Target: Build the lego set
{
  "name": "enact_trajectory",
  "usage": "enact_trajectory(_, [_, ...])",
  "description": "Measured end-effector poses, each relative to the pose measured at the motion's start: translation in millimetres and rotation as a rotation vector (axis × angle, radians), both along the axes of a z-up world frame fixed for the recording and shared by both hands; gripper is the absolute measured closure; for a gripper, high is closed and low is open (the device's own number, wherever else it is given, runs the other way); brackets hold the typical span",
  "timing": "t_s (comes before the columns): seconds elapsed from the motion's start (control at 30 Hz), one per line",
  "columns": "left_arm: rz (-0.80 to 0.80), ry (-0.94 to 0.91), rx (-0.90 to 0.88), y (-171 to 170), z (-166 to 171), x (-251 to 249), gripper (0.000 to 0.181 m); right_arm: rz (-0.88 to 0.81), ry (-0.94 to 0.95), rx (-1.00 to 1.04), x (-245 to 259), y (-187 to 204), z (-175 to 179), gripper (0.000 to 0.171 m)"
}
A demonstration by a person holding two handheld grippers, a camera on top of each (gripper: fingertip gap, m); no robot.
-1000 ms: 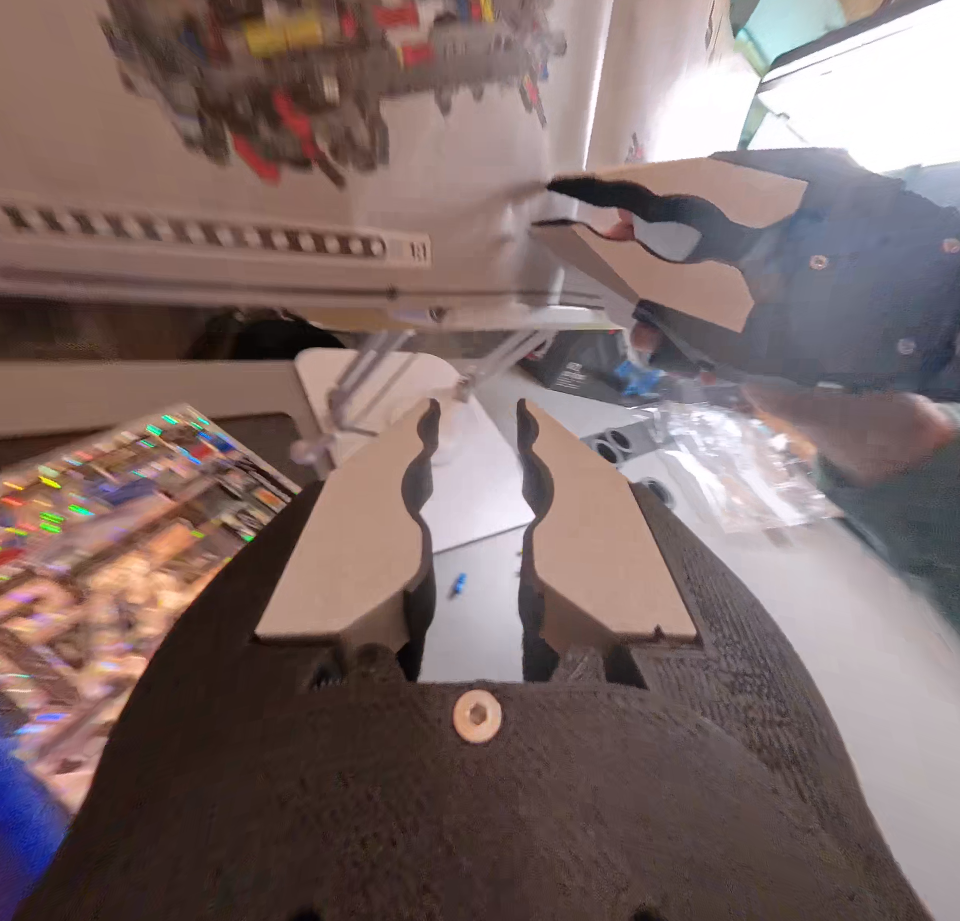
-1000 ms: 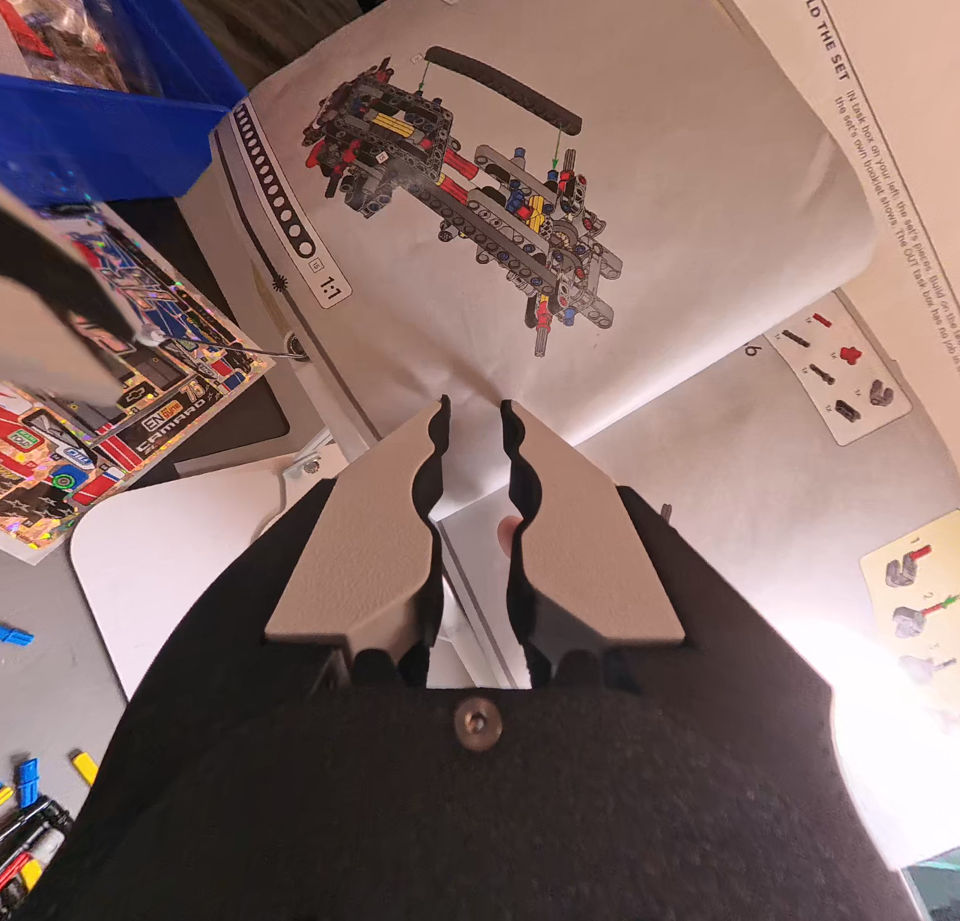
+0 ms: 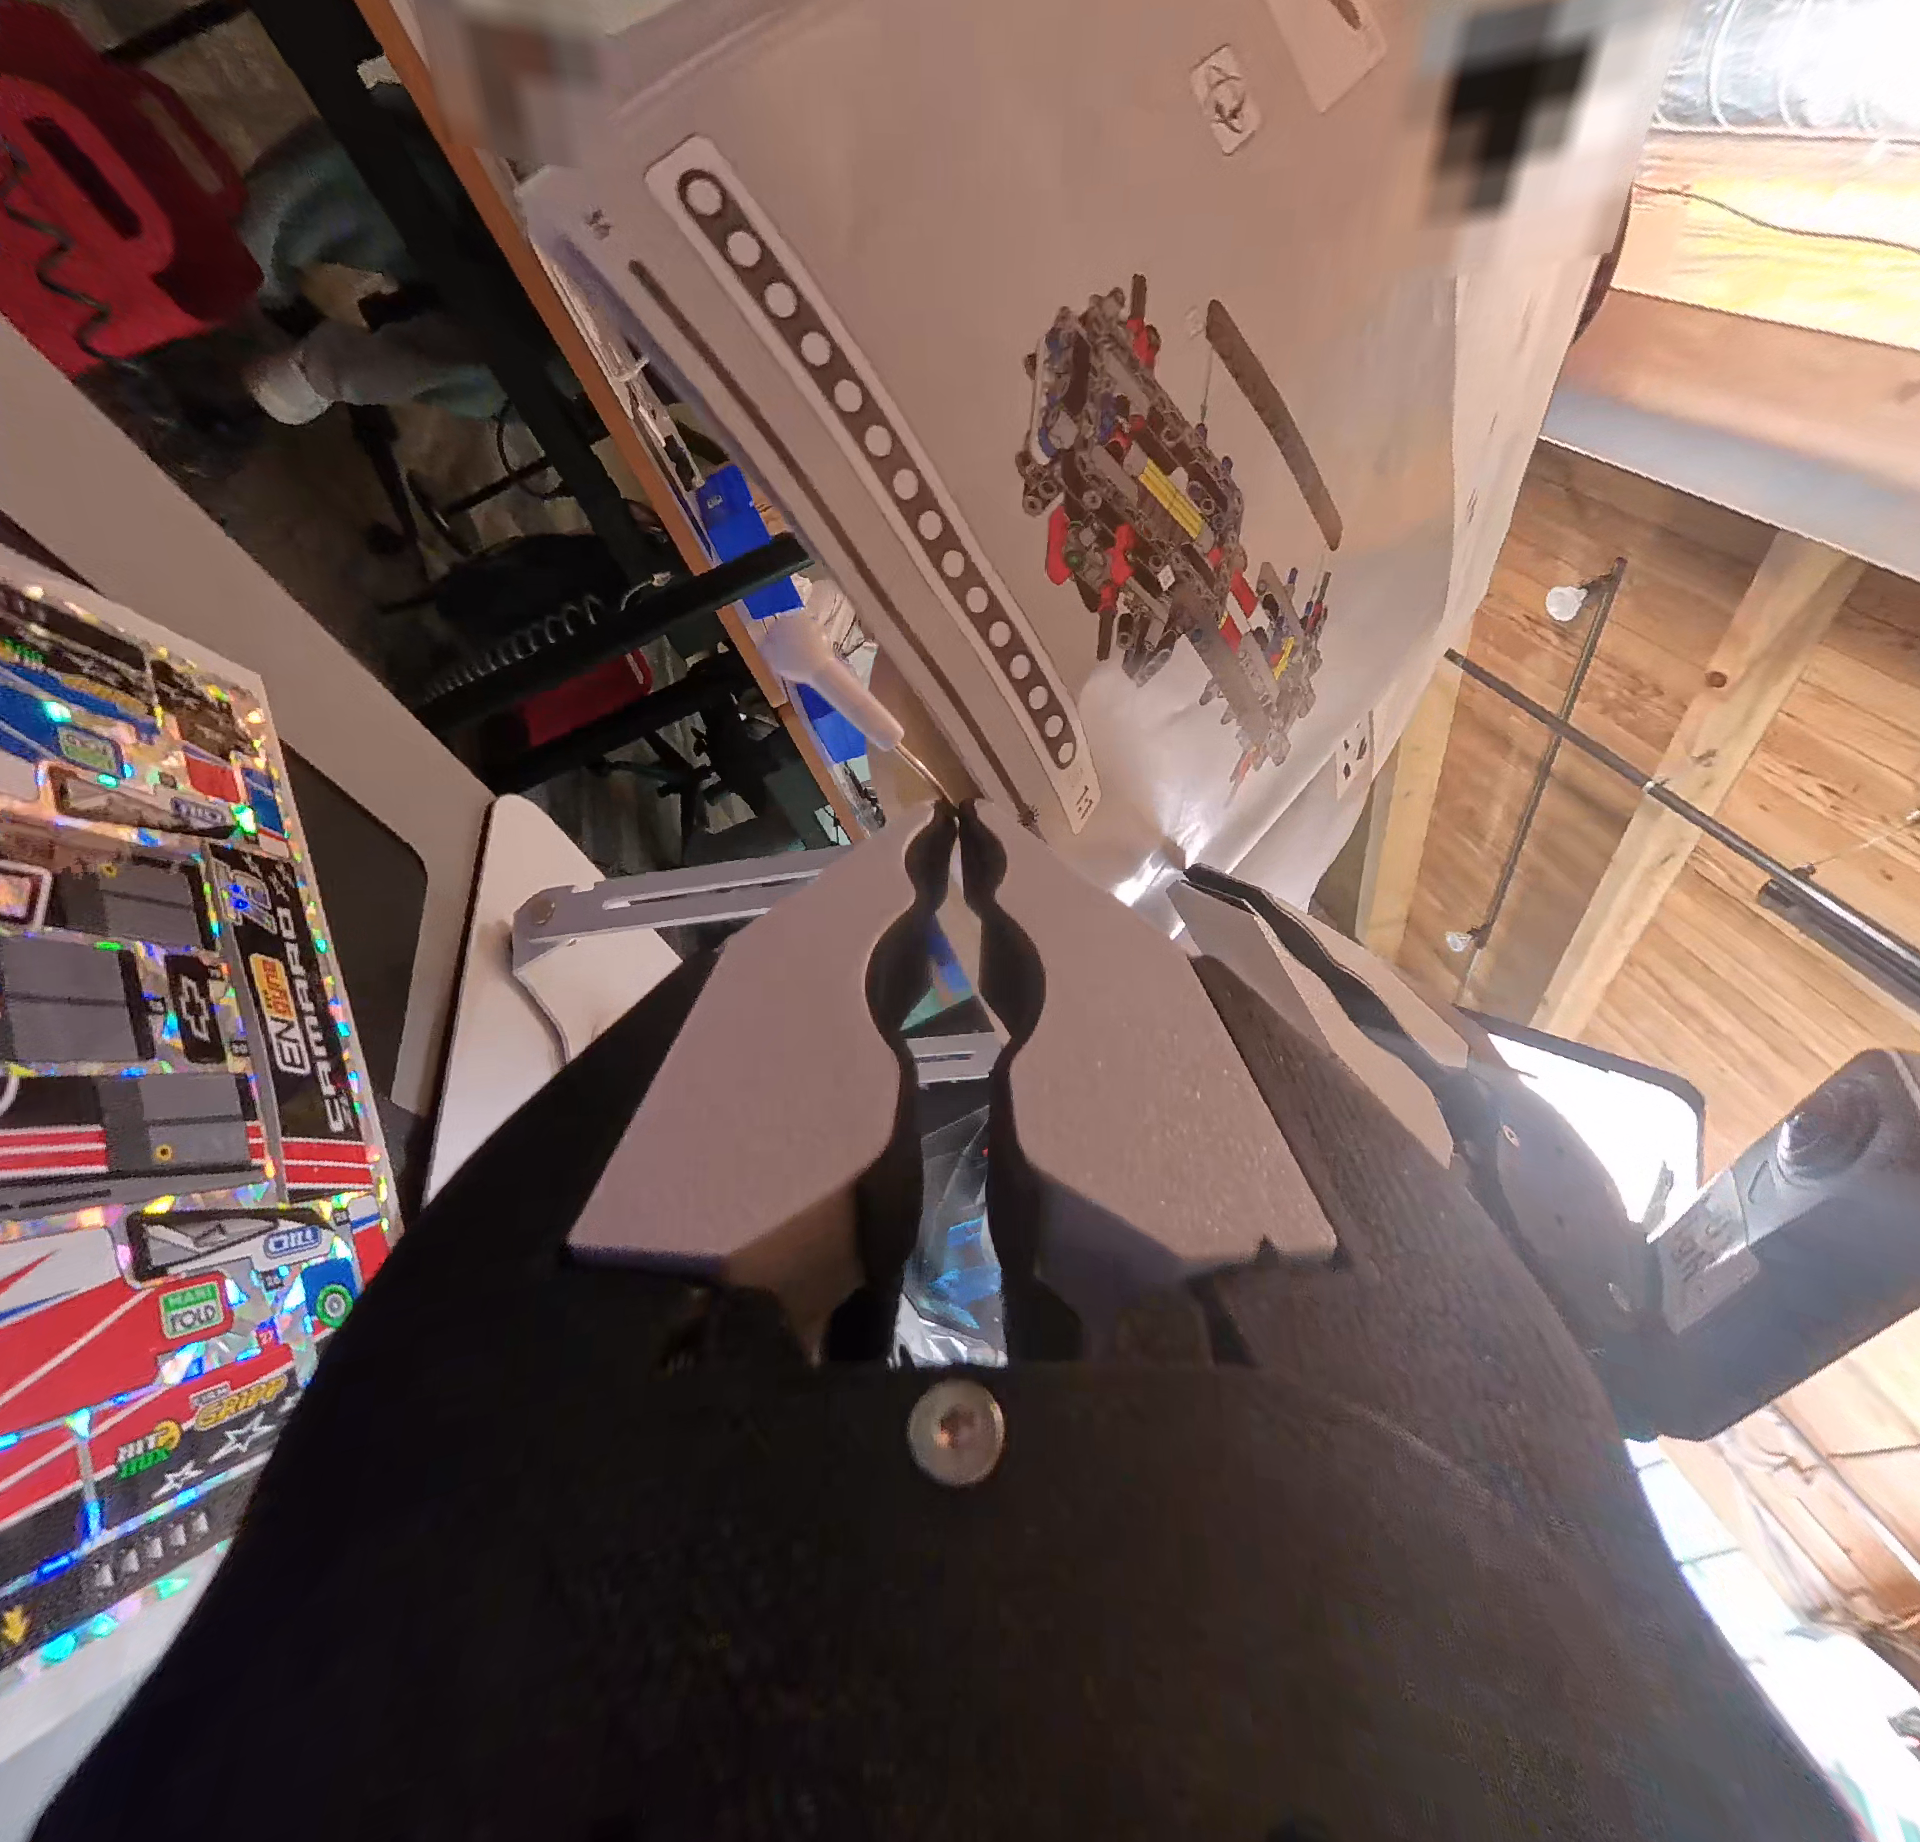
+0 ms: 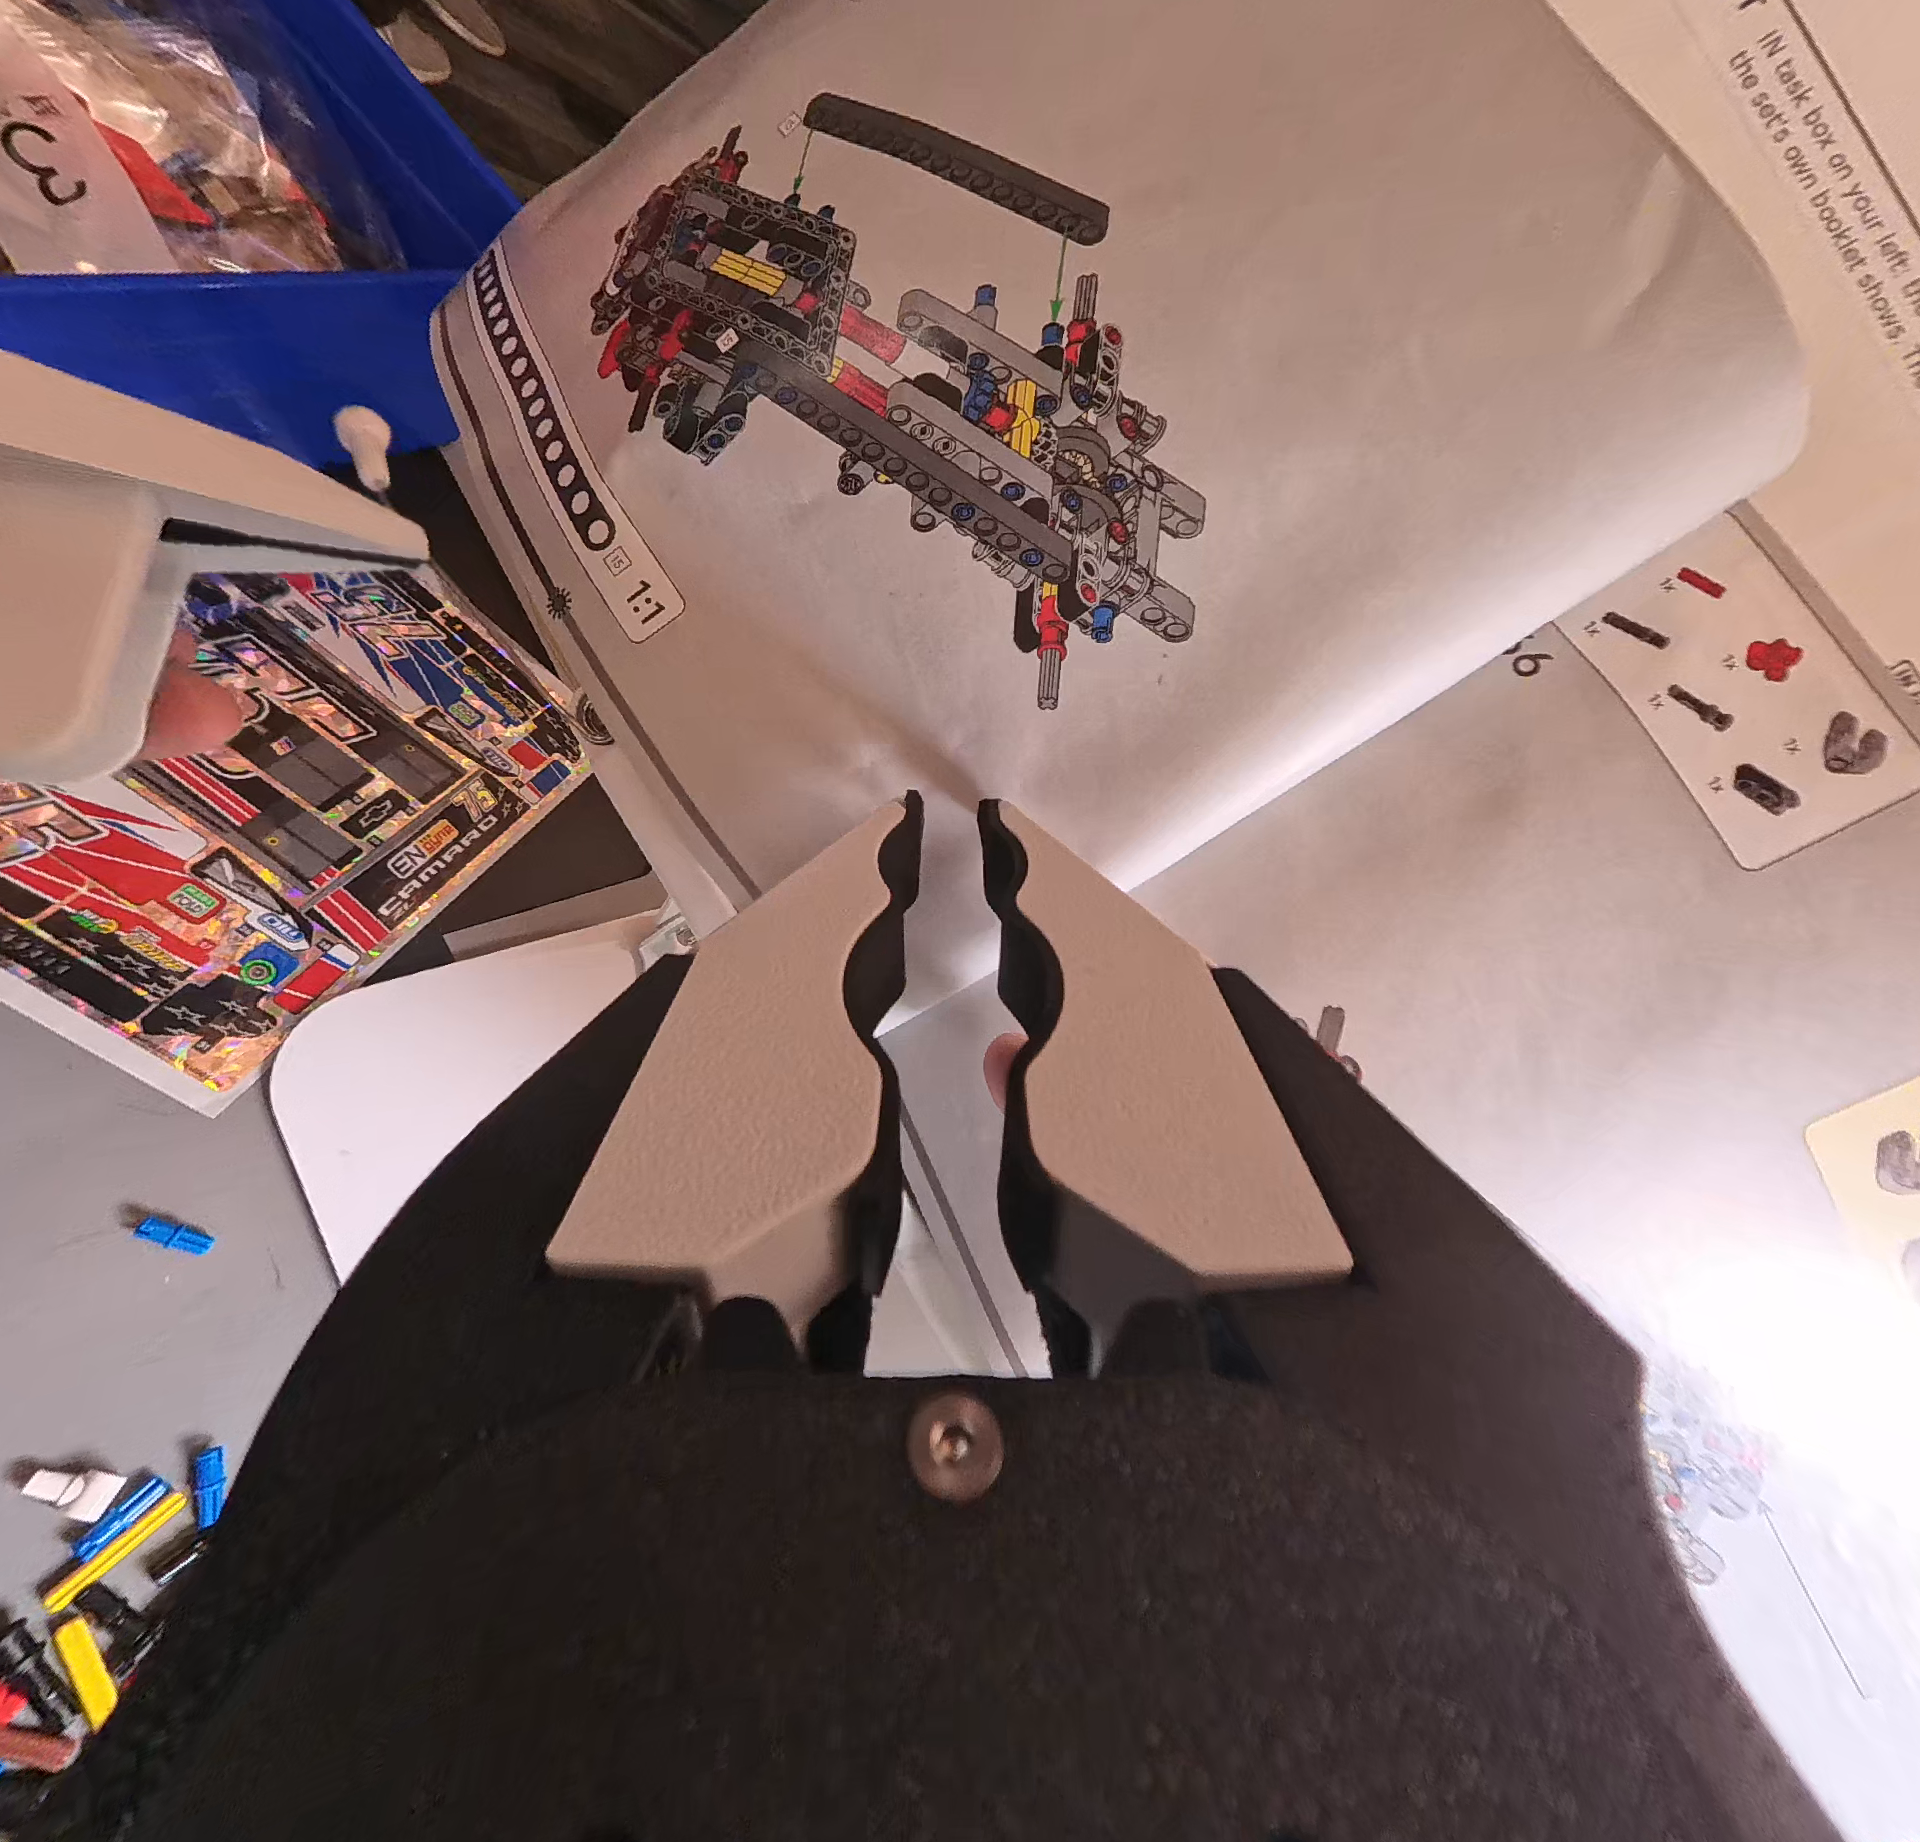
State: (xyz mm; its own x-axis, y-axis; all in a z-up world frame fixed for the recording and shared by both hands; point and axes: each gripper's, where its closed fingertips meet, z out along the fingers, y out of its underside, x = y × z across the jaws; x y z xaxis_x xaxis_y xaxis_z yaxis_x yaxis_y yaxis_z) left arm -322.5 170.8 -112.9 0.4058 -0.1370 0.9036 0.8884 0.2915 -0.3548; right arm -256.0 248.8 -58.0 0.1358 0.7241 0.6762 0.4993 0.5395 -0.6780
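Left gripper [image 3: 951, 824] tilted up, jaws pinched together on the booklet [image 3: 1039, 358] page's lower edge. Right gripper [image 4: 948, 818] angled down over the booklet [image 4: 1195, 338], jaws slightly apart, holding nothing; loose lego pieces [image 4: 114, 1543] on counter [image 4: 125, 1325].

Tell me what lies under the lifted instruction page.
Under the lifted instruction page shows the next page, with a parts callout box. The curl covers its upper part, so the rest cannot be seen.
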Motion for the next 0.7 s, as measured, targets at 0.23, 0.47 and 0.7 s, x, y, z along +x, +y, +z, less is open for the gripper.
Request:
enact_trajectory(0.23, [-0.018, 0.213, -0.075, 0.7, 26.1, 1.6, 0.181, -0.007, 0.004, 0.004, -1.1, 1.2, 0.6, 0.164])
enact_trajectory(0.47, [-0.192, 0.02, -0.097, 5.2, -13.0, 44.3, 0.139, -0.014, 0.015, 0.005, -1.3, 2.4, 1.6, 0.167])
enact_trajectory(0.7, [-0.137, -0.161, -0.004, 19.6, -13.7, 32.9, 0.103, -0.014, 0.0, 0.007, 0.2, 1.0, 1.6, 0.166])
